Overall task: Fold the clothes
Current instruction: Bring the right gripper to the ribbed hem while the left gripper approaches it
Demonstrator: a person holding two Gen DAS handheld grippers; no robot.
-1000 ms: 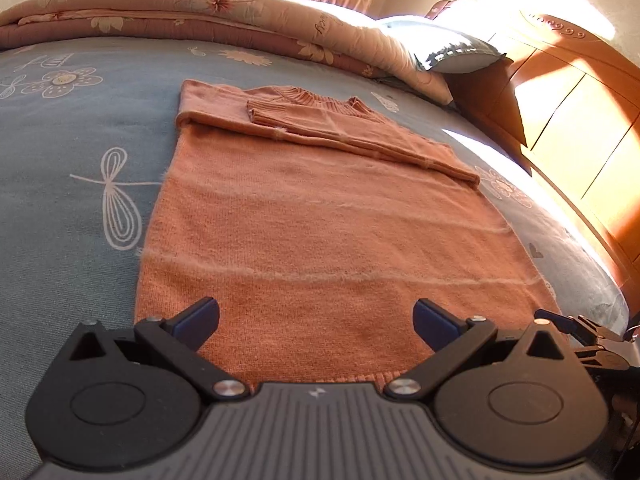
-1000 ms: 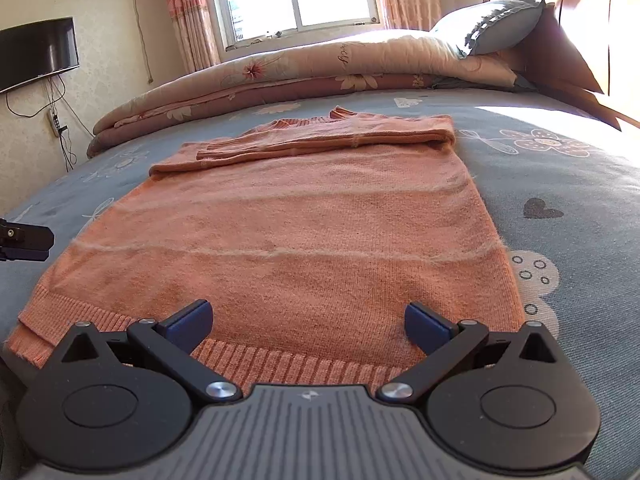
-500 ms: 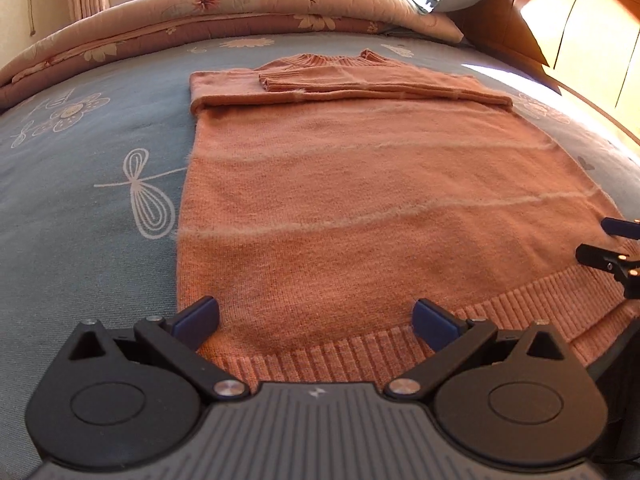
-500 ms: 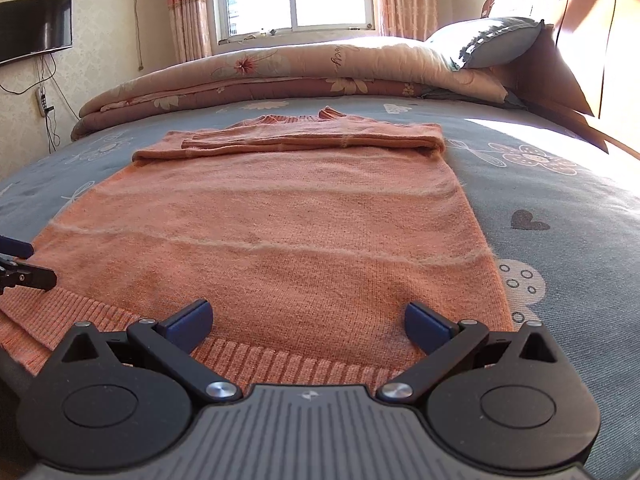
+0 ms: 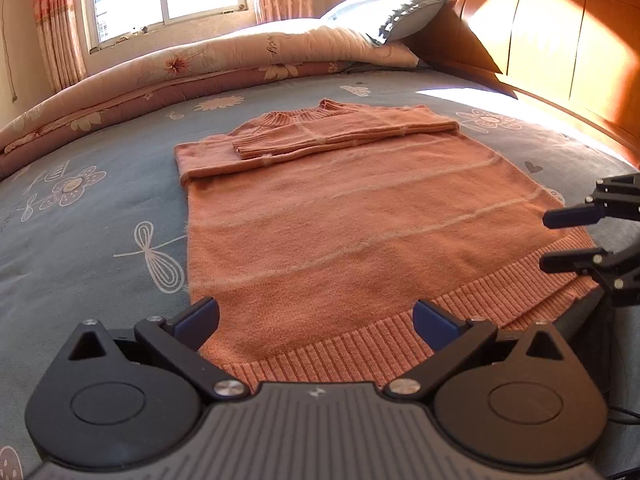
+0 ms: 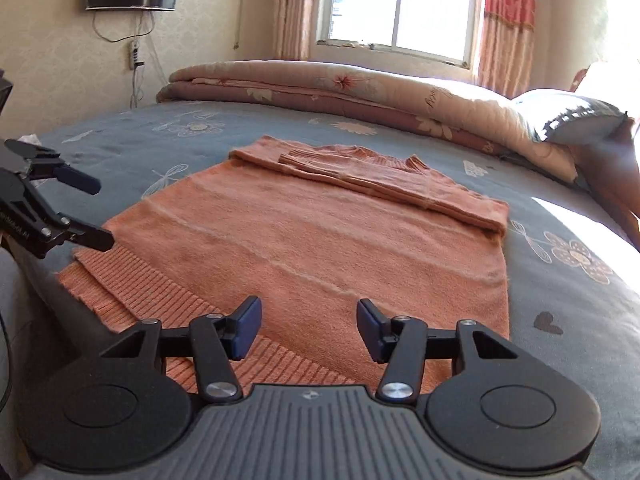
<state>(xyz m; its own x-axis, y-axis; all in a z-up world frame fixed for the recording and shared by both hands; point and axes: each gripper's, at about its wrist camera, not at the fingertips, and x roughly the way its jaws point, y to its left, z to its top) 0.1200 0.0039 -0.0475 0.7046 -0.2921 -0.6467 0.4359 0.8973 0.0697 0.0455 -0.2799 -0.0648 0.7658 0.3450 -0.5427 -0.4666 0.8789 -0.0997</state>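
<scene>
Sweater [image 5: 352, 216]: flat on bed [image 5: 100, 208], sleeves folded. Left tool [image 5: 316, 318], right tool [image 6: 309, 322]: jaws apart at hem [image 5: 360, 344]. Pinch both corners evenly.

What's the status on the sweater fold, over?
Left gripper and right gripper open, empty, at the ribbed hem. Orange sweater flat on the bed, sleeves folded across the top. Nothing in the way.

Sharp, fisheye-bent frames; sunlight from the window [image 6: 394, 4] glares on the headboard [image 5: 560, 40].

Illegible script lettering on the rolled quilt [image 5: 276, 46]; nothing else readable.
</scene>
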